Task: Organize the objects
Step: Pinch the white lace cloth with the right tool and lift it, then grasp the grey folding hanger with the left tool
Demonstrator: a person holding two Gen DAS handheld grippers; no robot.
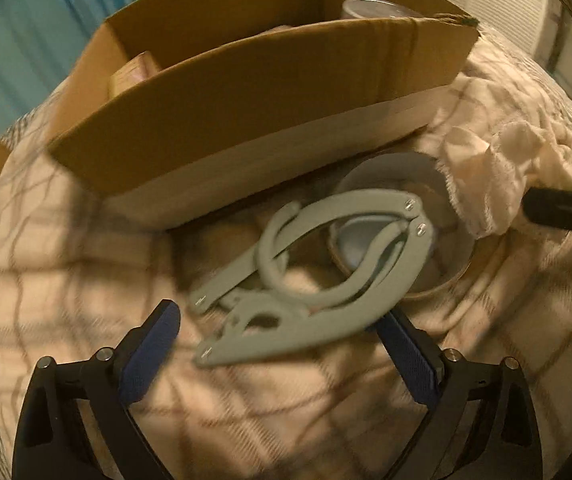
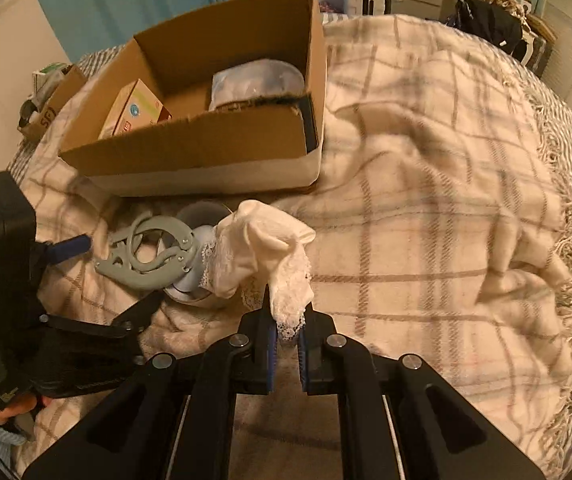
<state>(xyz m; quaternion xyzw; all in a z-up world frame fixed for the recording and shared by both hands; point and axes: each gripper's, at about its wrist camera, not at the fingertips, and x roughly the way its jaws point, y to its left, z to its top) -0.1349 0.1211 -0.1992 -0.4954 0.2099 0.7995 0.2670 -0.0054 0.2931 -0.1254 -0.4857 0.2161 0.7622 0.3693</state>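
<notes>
A grey folded plastic hanger (image 1: 306, 276) lies on the checked blanket, partly over a round tape roll (image 1: 442, 248). My left gripper (image 1: 282, 344) is open around the hanger's near end, one blue pad on each side. My right gripper (image 2: 286, 336) is shut on a white lace-trimmed cloth (image 2: 262, 256), which drapes over the tape roll (image 2: 198, 280) beside the hanger (image 2: 146, 252). The cloth also shows in the left wrist view (image 1: 498, 172). An open cardboard box (image 2: 206, 148) stands just behind them on the bed.
The box (image 1: 246, 112) holds a small printed carton (image 2: 134, 108) and a plastic-wrapped item (image 2: 258, 84). A smaller box (image 2: 50, 96) sits at the far left. The checked blanket (image 2: 426, 200) spreads to the right, with room clutter beyond the bed.
</notes>
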